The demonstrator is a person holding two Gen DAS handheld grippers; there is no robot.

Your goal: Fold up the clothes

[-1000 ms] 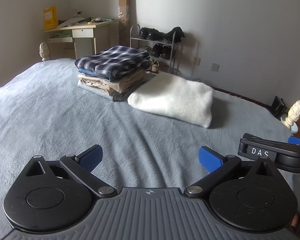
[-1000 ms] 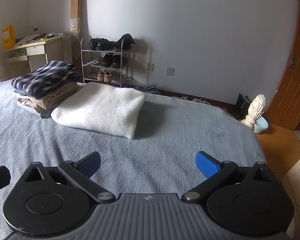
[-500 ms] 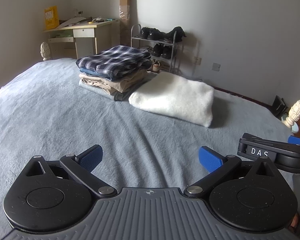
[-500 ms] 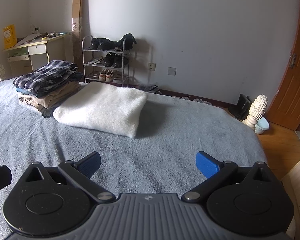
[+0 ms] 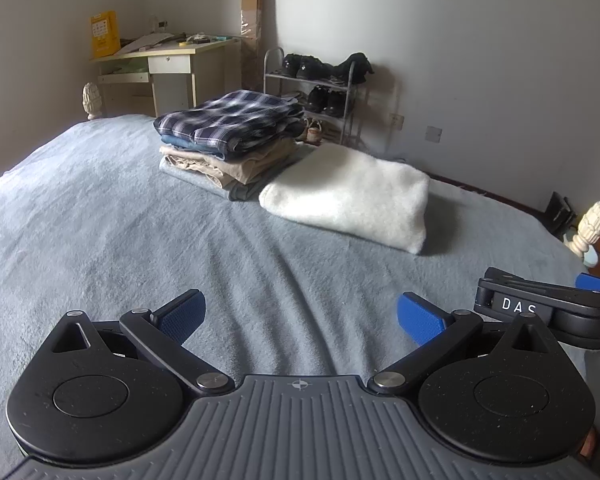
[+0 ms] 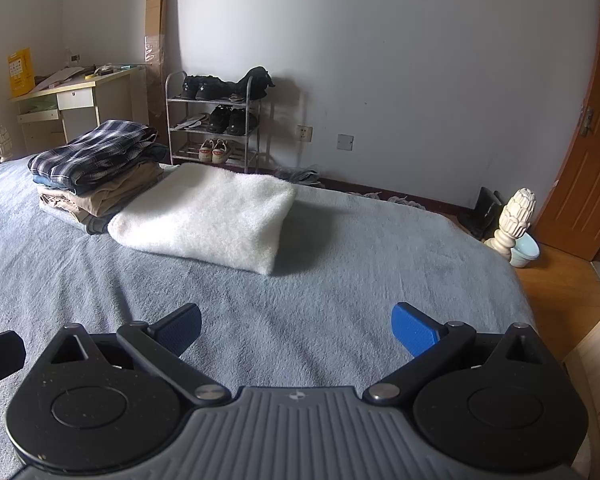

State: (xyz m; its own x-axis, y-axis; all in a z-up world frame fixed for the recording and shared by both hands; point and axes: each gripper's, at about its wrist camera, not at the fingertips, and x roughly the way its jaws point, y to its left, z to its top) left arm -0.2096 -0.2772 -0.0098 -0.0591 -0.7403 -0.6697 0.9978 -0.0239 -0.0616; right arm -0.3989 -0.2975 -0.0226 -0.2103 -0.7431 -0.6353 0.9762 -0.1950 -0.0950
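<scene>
The left tool (image 5: 300, 316) hangs above the near part of the bed (image 5: 100, 216) with its blue-padded fingers (image 5: 182, 316) spread wide and nothing between them. The right tool (image 6: 296, 326) sits the same way, fingers (image 6: 414, 330) far apart and empty, over the grey-blue bedcover (image 6: 340, 280). In the left wrist view, the right tool's black body shows at the right edge, just beside the left one.

Farther out on the bed lies a folded white fleecy garment (image 5: 352, 196), flat, with its folded edge toward the near side; the right wrist view shows it left of centre (image 6: 208, 216). Touching its far left side is a stack of folded clothes (image 5: 228, 140): a dark plaid shirt (image 6: 92, 150) on top, blue fabric beneath it, tan pieces lower, and a grey piece at the bottom.

Beyond the bed, against the far wall, stands a metal shoe rack (image 6: 216, 120) holding dark shoes and a pale pair on the lowest shelf. To its left is a pale counter (image 5: 168, 68) with papers and a yellow box on it. A carved bedpost finial (image 6: 516, 212) rises at the far right corner, near an orange-brown door (image 6: 588, 160).
</scene>
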